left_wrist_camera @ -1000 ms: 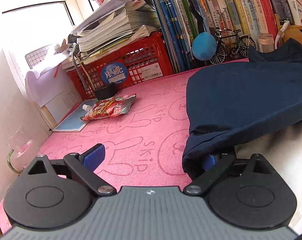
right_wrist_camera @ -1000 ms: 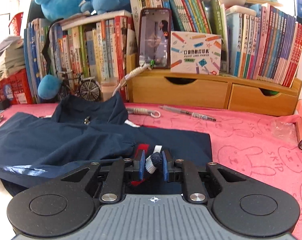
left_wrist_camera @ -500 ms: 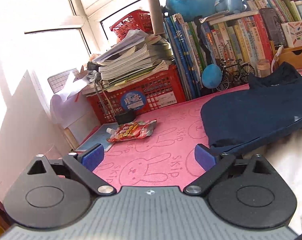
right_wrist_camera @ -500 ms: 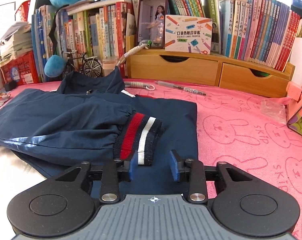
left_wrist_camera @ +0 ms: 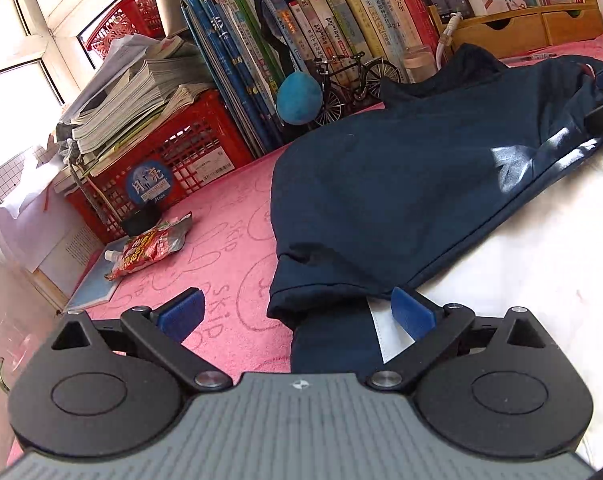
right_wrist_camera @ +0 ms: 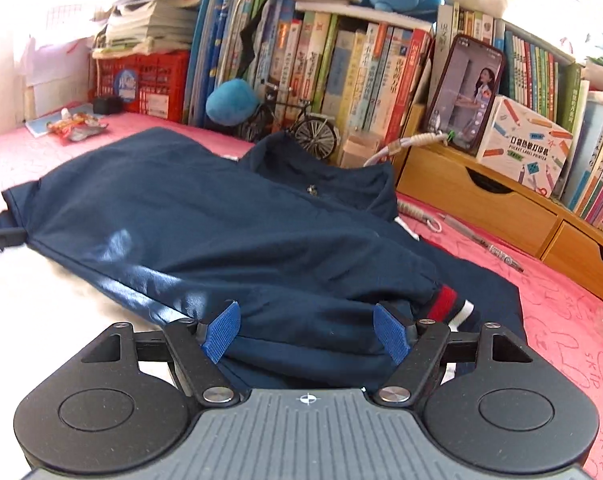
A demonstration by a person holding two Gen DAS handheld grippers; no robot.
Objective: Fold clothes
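Observation:
A navy jacket (left_wrist_camera: 413, 184) lies partly folded on the pink bunny-print mat (left_wrist_camera: 221, 236), its collar toward the books. In the right wrist view the jacket (right_wrist_camera: 229, 224) shows a sleeve folded across it, ending in a red, white and navy striped cuff (right_wrist_camera: 447, 306). My left gripper (left_wrist_camera: 297, 314) is open, and the jacket's near left corner lies between its blue pads. My right gripper (right_wrist_camera: 307, 334) is open over the folded sleeve, just left of the cuff. Neither pair of pads presses the cloth.
A red crate (left_wrist_camera: 157, 164) stacked with papers and a red snack pouch (left_wrist_camera: 149, 246) sit at the left. Books, a toy bicycle (right_wrist_camera: 301, 128), a propped phone (right_wrist_camera: 463, 94) and wooden drawers (right_wrist_camera: 485, 204) line the back. White fluffy cloth (left_wrist_camera: 541, 280) lies under the jacket's near edge.
My right gripper let go of the striped cuff, opened wide and drew back left over the sleeve. My left gripper stayed open and came back onto the jacket's left corner.

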